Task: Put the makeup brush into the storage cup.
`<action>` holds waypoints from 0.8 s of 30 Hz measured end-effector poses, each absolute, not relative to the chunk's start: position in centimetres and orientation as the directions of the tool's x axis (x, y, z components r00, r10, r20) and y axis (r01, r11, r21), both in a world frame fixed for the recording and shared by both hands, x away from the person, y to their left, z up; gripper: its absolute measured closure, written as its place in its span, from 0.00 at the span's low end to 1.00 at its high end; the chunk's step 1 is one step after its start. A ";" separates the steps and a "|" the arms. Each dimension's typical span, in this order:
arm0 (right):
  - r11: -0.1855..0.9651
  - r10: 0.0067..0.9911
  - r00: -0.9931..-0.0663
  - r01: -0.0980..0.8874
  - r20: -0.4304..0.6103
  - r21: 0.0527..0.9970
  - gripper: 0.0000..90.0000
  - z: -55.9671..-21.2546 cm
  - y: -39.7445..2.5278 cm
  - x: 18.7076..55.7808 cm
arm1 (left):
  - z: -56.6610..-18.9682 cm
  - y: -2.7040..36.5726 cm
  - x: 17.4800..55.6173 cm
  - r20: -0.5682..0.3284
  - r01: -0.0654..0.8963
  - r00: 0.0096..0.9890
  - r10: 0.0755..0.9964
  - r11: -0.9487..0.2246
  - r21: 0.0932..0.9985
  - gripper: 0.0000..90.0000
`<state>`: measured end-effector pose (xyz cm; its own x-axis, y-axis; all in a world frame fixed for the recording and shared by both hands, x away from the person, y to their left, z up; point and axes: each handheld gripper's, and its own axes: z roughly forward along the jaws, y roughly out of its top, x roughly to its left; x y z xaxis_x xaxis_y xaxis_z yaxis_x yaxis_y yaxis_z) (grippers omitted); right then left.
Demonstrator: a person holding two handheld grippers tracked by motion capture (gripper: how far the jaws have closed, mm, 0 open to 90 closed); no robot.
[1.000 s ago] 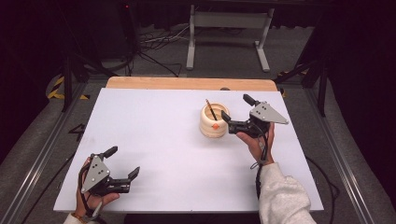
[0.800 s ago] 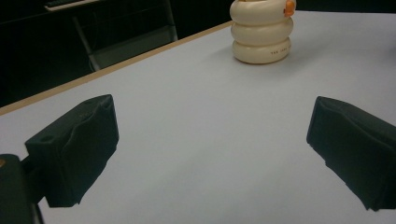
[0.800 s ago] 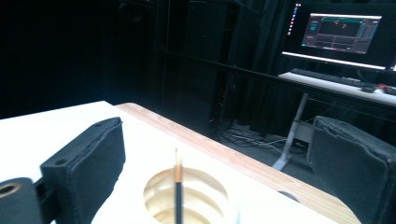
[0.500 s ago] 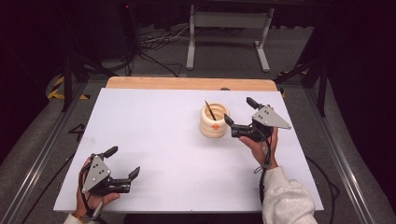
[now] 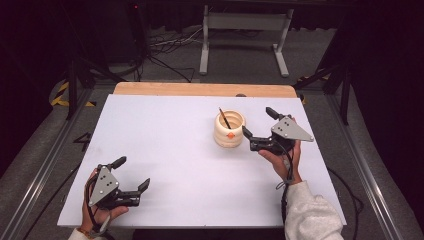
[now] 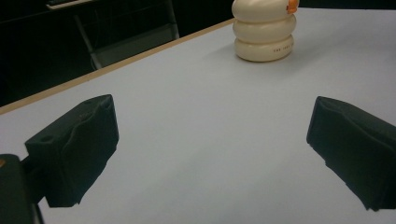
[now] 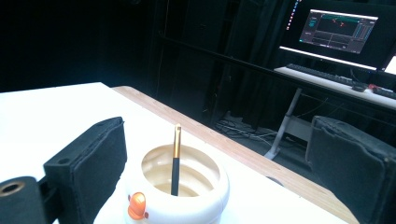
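Two grippers rest over the white table (image 5: 175,150), both with jaws spread apart and holding nothing. The right gripper (image 5: 256,129) sits just at 3 o'clock of the cream ribbed cup (image 5: 229,129), its near jaw almost touching the cup's wall. The left gripper (image 5: 134,174) lies well apart, near the table's 7 o'clock corner. Small dark writing runs along the cup's lowest ring (image 6: 283,47), too small to read. An orange tab marks its side, and a black, gold-tipped brush (image 7: 175,158) leans inside.
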<state>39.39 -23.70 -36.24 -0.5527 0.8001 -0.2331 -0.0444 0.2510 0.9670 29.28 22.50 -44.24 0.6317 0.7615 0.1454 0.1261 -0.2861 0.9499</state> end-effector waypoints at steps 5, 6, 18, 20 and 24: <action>0.271 0.792 -0.556 -0.050 -0.252 0.961 0.07 -36.2 -23.7 38.9 | -44.2 22.5 29.3 0.146 0.124 0.632 0.761 -0.286 0.950 0.03; 0.275 0.793 -0.553 -0.051 -0.256 0.960 0.07 -36.2 -23.8 38.8 | -44.2 22.5 29.3 0.147 0.124 0.631 0.762 -0.286 0.950 0.03; 0.288 0.787 -0.554 -0.060 -0.272 0.956 0.07 -36.1 -24.6 37.8 | -44.2 22.4 29.3 0.149 0.124 0.632 0.761 -0.289 0.949 0.03; 0.293 0.786 -0.554 -0.058 -0.275 0.954 0.07 -36.1 -24.6 37.7 | -44.2 22.4 29.2 0.147 0.125 0.632 0.761 -0.288 0.950 0.03; 0.306 0.784 -0.551 -0.058 -0.286 0.950 0.07 -36.2 -25.0 37.5 | -44.2 22.4 29.3 0.149 0.123 0.633 0.760 -0.288 0.950 0.03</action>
